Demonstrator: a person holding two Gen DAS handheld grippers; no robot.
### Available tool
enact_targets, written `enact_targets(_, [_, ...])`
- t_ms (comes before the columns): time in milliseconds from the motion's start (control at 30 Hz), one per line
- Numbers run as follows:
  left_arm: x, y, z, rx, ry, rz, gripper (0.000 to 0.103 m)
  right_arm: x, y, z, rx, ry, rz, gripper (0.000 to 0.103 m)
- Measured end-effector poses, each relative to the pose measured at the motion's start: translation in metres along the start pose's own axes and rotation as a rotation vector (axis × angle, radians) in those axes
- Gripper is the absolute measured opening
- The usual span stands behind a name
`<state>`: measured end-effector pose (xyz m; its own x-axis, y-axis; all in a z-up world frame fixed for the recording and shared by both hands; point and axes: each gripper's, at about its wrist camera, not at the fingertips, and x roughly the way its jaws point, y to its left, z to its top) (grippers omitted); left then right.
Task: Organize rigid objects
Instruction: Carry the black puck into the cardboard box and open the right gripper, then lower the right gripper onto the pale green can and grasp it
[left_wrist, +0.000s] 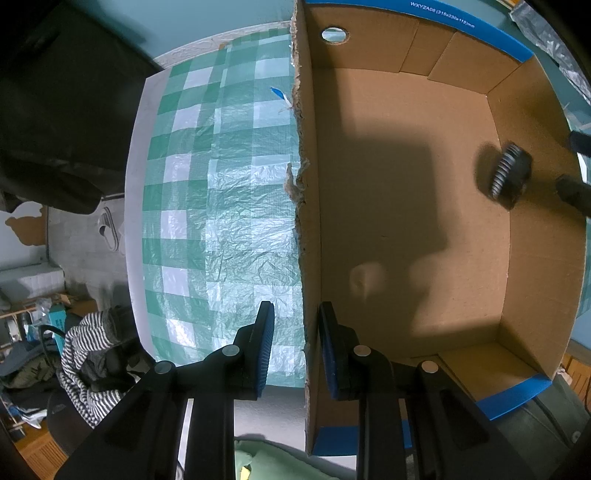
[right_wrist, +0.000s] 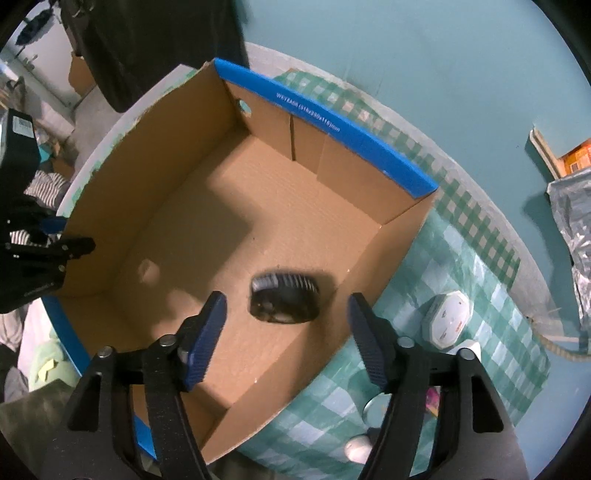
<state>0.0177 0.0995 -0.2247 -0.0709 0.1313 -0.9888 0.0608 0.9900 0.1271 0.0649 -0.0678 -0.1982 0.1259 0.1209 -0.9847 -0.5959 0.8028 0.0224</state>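
An open cardboard box (left_wrist: 406, 206) with blue-taped rims stands on the checked tablecloth; it also shows in the right wrist view (right_wrist: 184, 229). My left gripper (left_wrist: 297, 339) is shut on the box's torn left wall (left_wrist: 306, 221), one finger outside and one inside. A black ribbed round object (right_wrist: 284, 301) is in the box near its right wall, blurred; in the left wrist view it (left_wrist: 509, 173) is at the far right. My right gripper (right_wrist: 288, 332) is open and empty above the object. My left gripper also shows at the left edge of the right wrist view (right_wrist: 48, 251).
A green and white checked cloth (left_wrist: 221, 206) covers the round table. A white octagonal container (right_wrist: 448, 319) sits right of the box, with small round items (right_wrist: 375, 408) near it. A foil bag (right_wrist: 576, 221) lies at the far right. Clutter and a striped cloth (left_wrist: 85, 350) lie on the floor.
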Motion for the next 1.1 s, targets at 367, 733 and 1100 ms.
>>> enact_targets(367, [0.001, 0.001, -0.001, 0.007, -0.001, 0.002, 0.025, -0.022, -0.014, -0.001, 0.065, -0.048, 0.006, 0.071])
enact_targets(733, [0.002, 0.002, -0.003, 0.015, 0.003, 0.004, 0.025, -0.036, -0.031, -0.014, 0.132, -0.064, -0.001, 0.071])
enact_targets(1100, [0.002, 0.003, -0.004, 0.013, 0.003, 0.002, 0.025, -0.053, -0.059, -0.029, 0.225, -0.086, -0.027, 0.071])
